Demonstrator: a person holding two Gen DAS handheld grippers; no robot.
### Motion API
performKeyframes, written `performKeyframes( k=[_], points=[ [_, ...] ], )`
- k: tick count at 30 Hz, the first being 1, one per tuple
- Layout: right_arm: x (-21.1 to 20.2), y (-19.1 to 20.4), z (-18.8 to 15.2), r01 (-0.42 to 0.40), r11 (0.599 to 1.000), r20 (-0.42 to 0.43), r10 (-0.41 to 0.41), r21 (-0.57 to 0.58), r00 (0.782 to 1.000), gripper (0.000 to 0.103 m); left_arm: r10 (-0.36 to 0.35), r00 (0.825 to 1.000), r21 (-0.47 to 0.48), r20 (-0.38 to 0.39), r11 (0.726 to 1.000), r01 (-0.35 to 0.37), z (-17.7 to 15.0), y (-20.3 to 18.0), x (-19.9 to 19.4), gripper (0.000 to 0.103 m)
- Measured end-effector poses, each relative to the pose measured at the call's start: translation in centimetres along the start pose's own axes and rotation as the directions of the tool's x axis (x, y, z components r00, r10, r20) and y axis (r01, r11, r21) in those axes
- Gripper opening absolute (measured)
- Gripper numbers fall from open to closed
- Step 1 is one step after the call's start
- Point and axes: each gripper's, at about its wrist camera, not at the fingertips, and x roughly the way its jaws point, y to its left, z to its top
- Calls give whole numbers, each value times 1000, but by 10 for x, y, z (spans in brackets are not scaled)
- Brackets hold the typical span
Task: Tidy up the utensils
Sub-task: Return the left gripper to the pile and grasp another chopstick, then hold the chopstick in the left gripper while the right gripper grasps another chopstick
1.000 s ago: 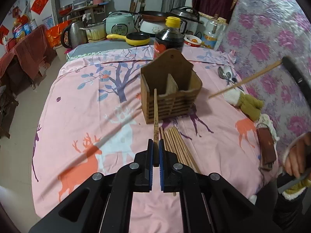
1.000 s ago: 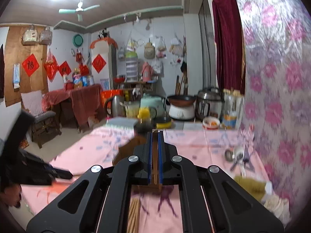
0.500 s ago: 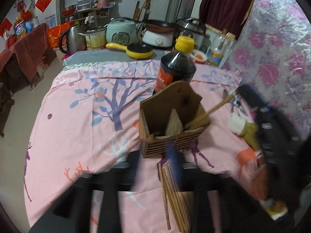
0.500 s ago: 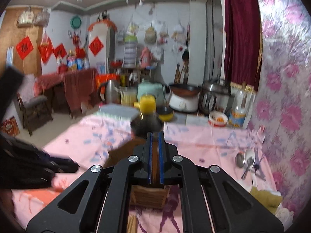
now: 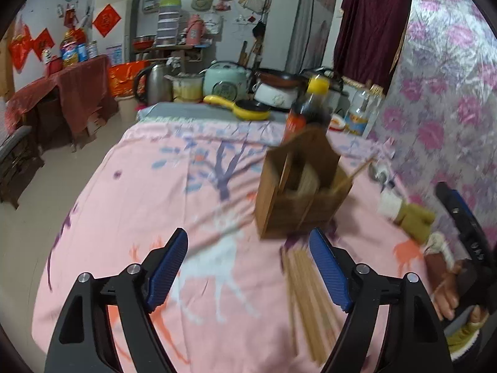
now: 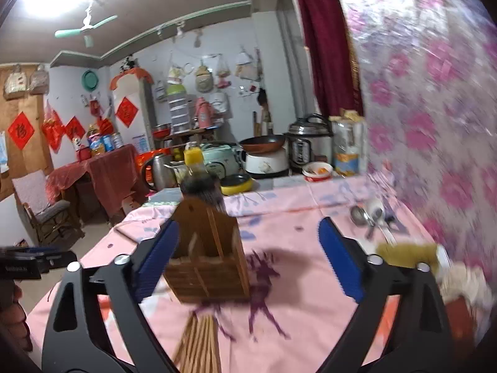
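Note:
A wooden utensil holder (image 5: 298,192) stands on the pink tablecloth (image 5: 149,217); it also shows in the right wrist view (image 6: 208,255). Chopsticks (image 5: 357,171) lean inside it. A bundle of loose chopsticks (image 5: 310,298) lies in front of the holder, also in the right wrist view (image 6: 198,345). My left gripper (image 5: 248,270) is open and empty above the cloth, left of the bundle. My right gripper (image 6: 248,255) is open and empty, just behind the holder. Spoons (image 6: 369,214) lie at the right by the wall.
A dark sauce bottle (image 5: 307,108) stands right behind the holder. Pots, a kettle, a rice cooker and a yellow pan (image 5: 245,108) crowd the table's far end. A glove (image 5: 410,214) and a brown case lie at the right by the floral wall.
Both grippers held one chopstick each; both have opened and the chopsticks now stand in the holder. Both grippers have pulled back from it.

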Motion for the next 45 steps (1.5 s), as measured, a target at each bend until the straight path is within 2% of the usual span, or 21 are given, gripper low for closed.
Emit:
performKeyframes(
  k=[5, 8, 12, 15, 18, 22, 28, 29, 30, 33, 34, 36, 41, 43, 45],
  points=[
    [-15, -13, -80, 15, 999, -144, -11, 31, 990, 90, 78, 995, 14, -58, 997, -77, -83, -6, 21, 80],
    [-20, -18, -119, -2, 999, -231, 10, 35, 973, 90, 85, 990, 40, -110, 996, -81, -130, -12, 36, 80],
    [-21, -13, -140, -16, 999, -268, 6, -32, 963, 89, 120, 980, 106, -160, 989, -104, -167, -20, 51, 80],
    [-23, -13, -140, -24, 999, -253, 16, -31, 967, 89, 109, 979, 136, -170, 987, -86, -174, -28, 57, 80],
    [-17, -17, -143, -23, 1000, -285, 21, -5, 958, 89, 96, 982, 168, -163, 983, -68, -178, -36, 57, 80],
    [-16, -18, -144, -29, 1000, -290, 30, 10, 956, 89, 74, 985, 186, -159, 982, -44, -182, -46, 59, 79],
    [-15, -21, -146, -29, 999, -297, 36, 28, 954, 89, 31, 988, 203, -149, 979, 0, -176, -58, 69, 55],
    [-14, -22, -145, -30, 999, -299, 38, 34, 953, 89, 27, 989, 200, -147, 980, 3, -175, -58, 70, 47],
    [-14, -22, -146, -30, 999, -301, 40, 37, 953, 89, 22, 989, 196, -145, 981, 7, -174, -58, 72, 43],
    [-13, -23, -146, -32, 998, -306, 45, 46, 951, 89, 36, 990, 184, -134, 983, -11, -172, -55, 72, 17],
    [-13, -23, -146, -32, 998, -307, 46, 48, 951, 89, 60, 990, 182, -128, 983, -36, -171, -53, 72, 6],
    [-12, -23, -147, -33, 998, -308, 47, 49, 950, 89, 97, 988, 155, -120, 985, -77, -169, -41, 72, 6],
    [-13, -19, -147, -43, 999, -315, 45, 15, 948, 87, 122, 985, 112, -119, 988, -109, -167, -19, 69, 9],
    [-13, -13, -149, -58, 998, -324, 49, -20, 945, 79, 114, 986, 99, -118, 990, -102, -167, -17, 69, 10],
    [-11, -6, -153, -85, 994, -349, 59, -62, 935, 64, 130, 986, 110, -106, 987, -118, -168, -18, 70, 15]
  ],
)
